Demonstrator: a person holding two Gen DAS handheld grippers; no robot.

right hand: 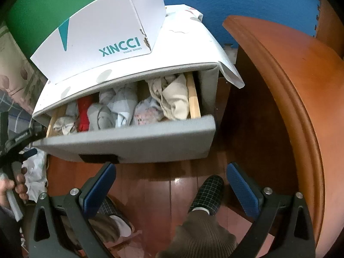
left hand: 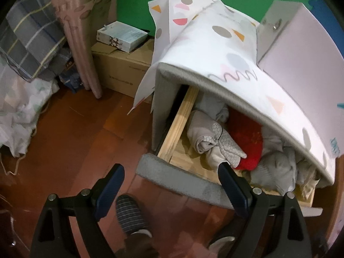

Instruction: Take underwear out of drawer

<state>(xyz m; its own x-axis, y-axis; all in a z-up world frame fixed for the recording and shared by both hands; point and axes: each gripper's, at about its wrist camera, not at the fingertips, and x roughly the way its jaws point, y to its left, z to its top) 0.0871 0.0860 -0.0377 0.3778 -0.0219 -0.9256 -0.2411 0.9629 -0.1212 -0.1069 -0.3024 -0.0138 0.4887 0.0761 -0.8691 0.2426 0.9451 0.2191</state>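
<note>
The left gripper [left hand: 172, 167] is hanging over the left front corner of the open drawer [right hand: 137, 139], with its jaws standing wide and nothing between them. One finger is over the floor; the other finger [left hand: 231, 185] is already crossing the grey front panel, and its tip is lying just beside the rolled underwear. The right gripper [right hand: 172, 172] is waiting in front of the drawer, below the black pull tab [right hand: 99, 158], also wide and empty, so it is farther from the clothes. I am judging that the left hand is the nearer one for the pick.

The underwear is lying inside the drawer, ahead of the left jaws and to their right. The nearest piece is a grey roll with a scale pattern [left hand: 228, 146]. Its long axis is running from the front of the drawer toward the back left, slanted across the line between the two fingers, so the gripper probably needs to shift right and turn a little before closing.

Counting: one drawer, two grippers, one red piece [left hand: 249, 142], and several grey or beige rolls, perhaps six or seven; the exact number I cannot tell, because they are overlapping. Farther back, one white shoe box [right hand: 101, 36] is sitting on top of the cabinet.
</note>
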